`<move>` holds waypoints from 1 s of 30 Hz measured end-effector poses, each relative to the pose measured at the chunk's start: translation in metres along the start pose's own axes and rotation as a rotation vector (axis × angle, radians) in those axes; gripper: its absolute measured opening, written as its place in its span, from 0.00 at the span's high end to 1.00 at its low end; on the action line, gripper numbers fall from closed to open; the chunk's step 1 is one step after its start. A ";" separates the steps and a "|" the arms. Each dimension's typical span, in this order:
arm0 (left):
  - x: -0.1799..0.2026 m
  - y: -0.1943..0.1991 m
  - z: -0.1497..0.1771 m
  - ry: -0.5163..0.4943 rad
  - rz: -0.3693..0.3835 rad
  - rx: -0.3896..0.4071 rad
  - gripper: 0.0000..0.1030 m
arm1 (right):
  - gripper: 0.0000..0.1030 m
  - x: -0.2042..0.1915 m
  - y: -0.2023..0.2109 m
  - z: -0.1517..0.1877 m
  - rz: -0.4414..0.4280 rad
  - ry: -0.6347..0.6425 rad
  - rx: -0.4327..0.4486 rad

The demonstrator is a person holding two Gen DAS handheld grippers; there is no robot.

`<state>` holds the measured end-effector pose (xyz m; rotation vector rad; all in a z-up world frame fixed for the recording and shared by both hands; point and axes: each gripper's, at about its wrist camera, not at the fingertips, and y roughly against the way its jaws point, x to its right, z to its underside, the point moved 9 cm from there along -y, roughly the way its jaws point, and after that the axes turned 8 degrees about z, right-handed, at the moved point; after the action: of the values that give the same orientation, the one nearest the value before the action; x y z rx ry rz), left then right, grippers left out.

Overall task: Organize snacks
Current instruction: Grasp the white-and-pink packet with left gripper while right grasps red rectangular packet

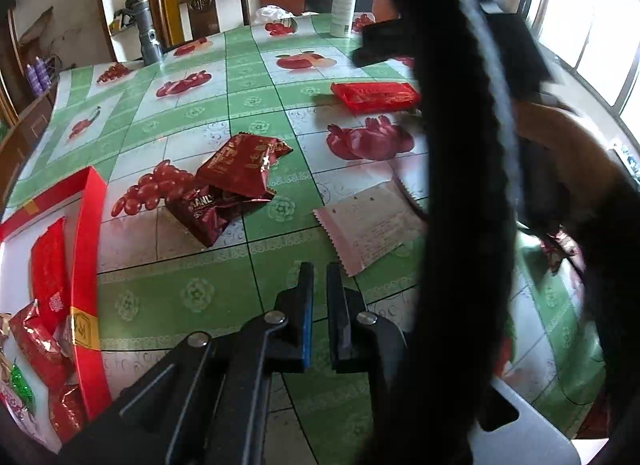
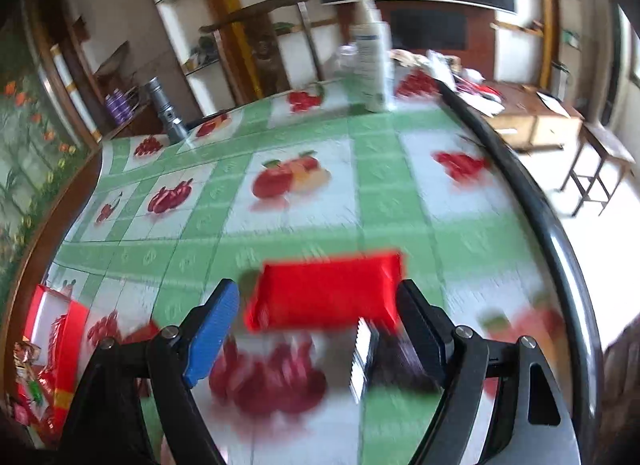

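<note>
Left gripper (image 1: 319, 281): jaws narrow, nothing between, above desk (image 1: 192, 121). Right gripper (image 2: 320, 305): jaws wide, bright red snack pack (image 2: 326, 291) lying on desk just ahead, apparently untouched (blurry). Two dark red packs (image 1: 228, 185) mid-desk; red box (image 1: 86, 249) at left w/ snacks inside.

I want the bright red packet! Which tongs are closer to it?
Right. The right tongs are open just before the red packet. The left tongs are shut, far back from it.
</note>
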<state>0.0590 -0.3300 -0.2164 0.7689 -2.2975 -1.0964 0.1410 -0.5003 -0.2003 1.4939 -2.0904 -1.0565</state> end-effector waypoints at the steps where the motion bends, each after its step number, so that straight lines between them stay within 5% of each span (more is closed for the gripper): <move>1: 0.002 0.001 -0.001 -0.009 0.013 -0.002 0.94 | 0.28 -0.001 -0.006 0.001 0.003 0.006 -0.013; 4: 0.008 0.002 -0.007 -0.047 0.024 0.010 0.83 | 0.36 -0.008 -0.018 0.004 0.024 0.080 -0.032; 8: 0.014 -0.004 -0.018 -0.077 0.039 0.018 0.43 | 0.37 -0.012 0.000 0.032 0.025 0.148 -0.080; 14: 0.025 -0.018 -0.030 -0.147 0.070 -0.007 0.41 | 0.37 0.007 0.056 0.084 0.003 0.144 -0.111; 20: 0.029 -0.044 -0.035 -0.185 0.045 -0.043 0.41 | 0.37 0.039 0.096 0.076 -0.016 0.018 0.004; 22: 0.030 -0.052 -0.031 -0.195 0.041 -0.065 0.55 | 0.37 0.037 0.091 0.071 -0.016 0.034 0.005; 30: 0.023 -0.043 -0.026 -0.155 0.059 -0.040 0.63 | 0.37 0.010 0.039 0.065 -0.004 0.147 -0.053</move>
<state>0.0706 -0.3816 -0.2322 0.6158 -2.4015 -1.2094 0.0685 -0.4796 -0.2152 1.5028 -1.9452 -0.9642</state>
